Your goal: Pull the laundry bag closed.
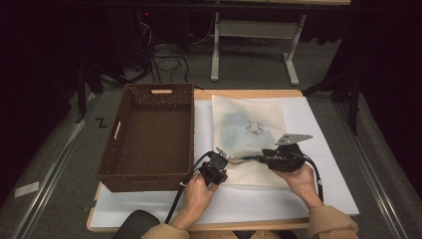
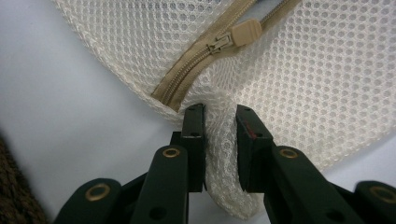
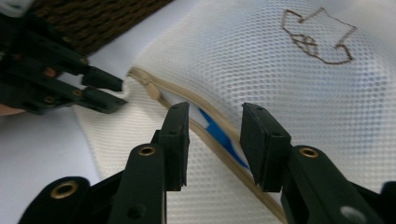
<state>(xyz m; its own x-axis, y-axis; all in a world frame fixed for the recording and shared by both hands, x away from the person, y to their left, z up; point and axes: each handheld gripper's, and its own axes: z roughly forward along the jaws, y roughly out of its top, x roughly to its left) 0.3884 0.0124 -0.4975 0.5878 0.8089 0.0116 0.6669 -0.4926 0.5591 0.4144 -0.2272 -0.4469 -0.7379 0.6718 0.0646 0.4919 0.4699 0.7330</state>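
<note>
The cream mesh zippered laundry bag [image 2: 299,79] is being pinched at its corner by the left claw [image 2: 219,140]; the right claw [image 3: 215,140], half open and empty, should be closed on the tan zipper pull [image 2: 243,32] at its ten o'clock.

Bare tabletop [image 1: 318,144] right of mesh bag [image 1: 249,134]; basket [image 1: 149,134] close left, perhaps touching.

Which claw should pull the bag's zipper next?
Probably the right claw: it's open over the zipper. The left claw is pinching the bag corner, holding it steady.
</note>
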